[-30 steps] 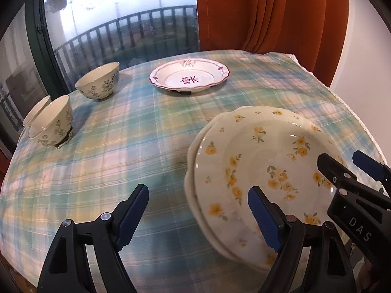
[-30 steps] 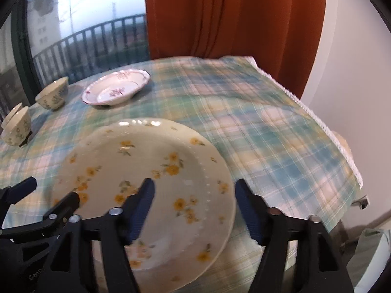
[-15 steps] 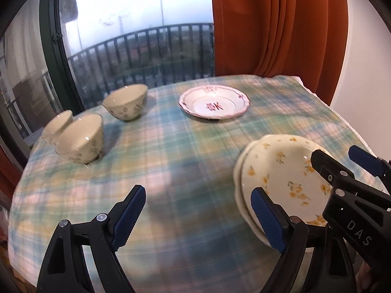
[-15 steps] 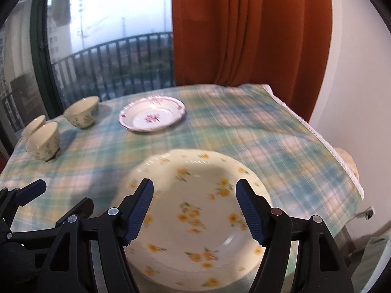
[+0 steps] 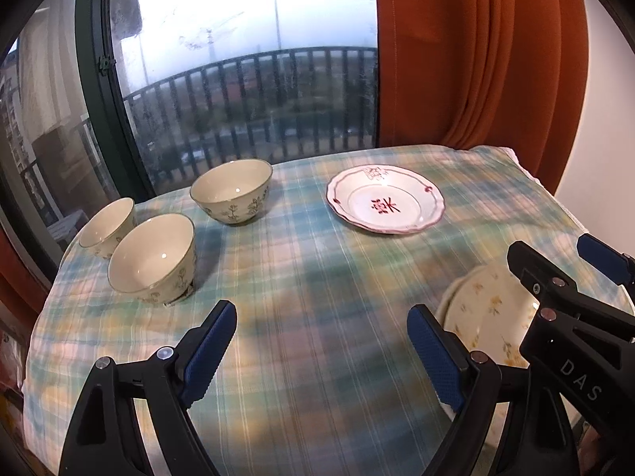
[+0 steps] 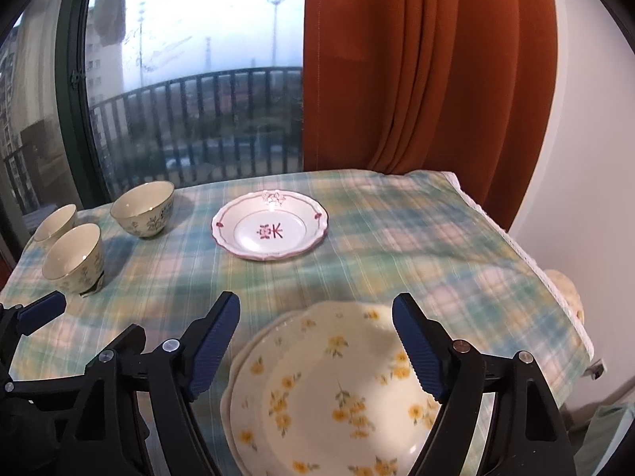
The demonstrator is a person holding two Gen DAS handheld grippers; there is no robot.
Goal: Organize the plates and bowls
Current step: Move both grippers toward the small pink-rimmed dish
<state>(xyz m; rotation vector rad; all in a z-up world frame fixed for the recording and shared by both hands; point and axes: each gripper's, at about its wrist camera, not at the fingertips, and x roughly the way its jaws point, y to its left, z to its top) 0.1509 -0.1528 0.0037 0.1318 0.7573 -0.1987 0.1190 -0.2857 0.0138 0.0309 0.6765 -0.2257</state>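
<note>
You had the checked tablecloth [image 6: 397,246] under everything. Yellow-flowered plates [image 6: 337,392] sat stacked at the near edge, red-patterned plate [image 6: 270,225] farther back, three bowls [image 5: 152,258] far left. Your right gripper [image 6: 315,351] hung angled down over the stack, jaws just opening, apart, touching nothing. Your left gripper [image 5: 321,355] was angled down beside it, jaws wide, empty.

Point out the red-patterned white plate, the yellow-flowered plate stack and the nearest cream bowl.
Red-patterned white plate [image 6: 270,225]: right wrist view, centre well.
Yellow-flowered plate stack [image 6: 337,392]: right wrist view, top plate's middle.
Nearest cream bowl [image 5: 152,256]: left wrist view, inside.
</note>
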